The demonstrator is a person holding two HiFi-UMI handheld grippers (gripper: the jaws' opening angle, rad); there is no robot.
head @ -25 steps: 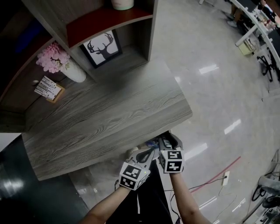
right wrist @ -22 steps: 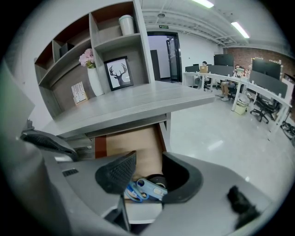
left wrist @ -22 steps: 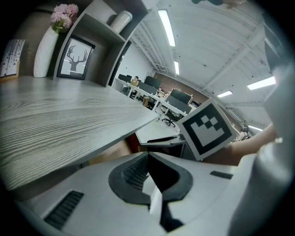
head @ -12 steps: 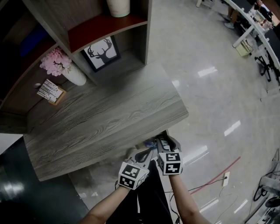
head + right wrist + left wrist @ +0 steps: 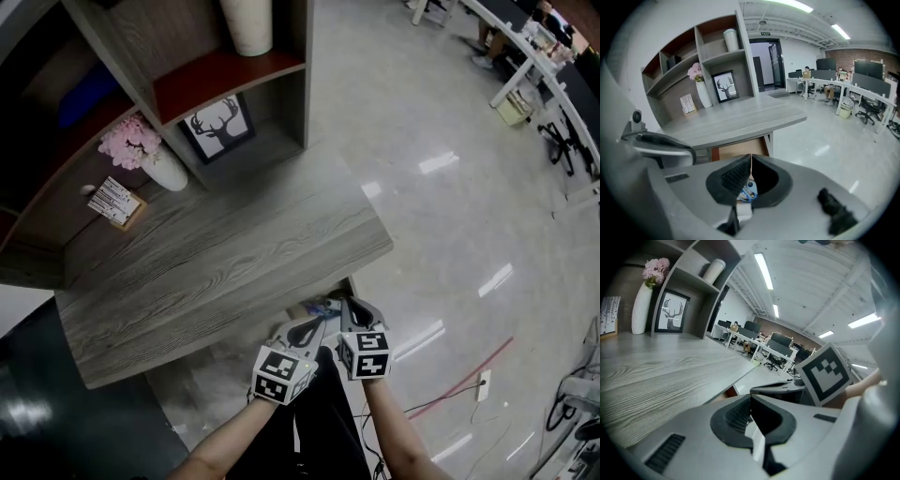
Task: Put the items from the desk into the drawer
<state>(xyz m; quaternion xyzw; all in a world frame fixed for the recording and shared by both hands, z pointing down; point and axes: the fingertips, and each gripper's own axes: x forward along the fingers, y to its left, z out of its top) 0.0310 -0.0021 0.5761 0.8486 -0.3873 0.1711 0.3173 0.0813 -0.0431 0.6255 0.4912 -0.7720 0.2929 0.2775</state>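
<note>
Below the desk [image 5: 740, 119] edge, the right gripper [image 5: 751, 156] had just pressed its jaws together on nothing; the left gripper [image 5: 749, 397] was likewise closed and empty. A blue item [image 5: 749, 191] apparently lay in the open drawer [image 5: 740, 150]. Lifting both grippers straight clear would avoid snagging it.

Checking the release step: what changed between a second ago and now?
The right gripper has just closed its jaws: tips together, nothing pinched; a blue item shows beyond them. The left gripper stays beside it by the open drawer at the desk edge. Vase and deer picture unmoved.
</note>
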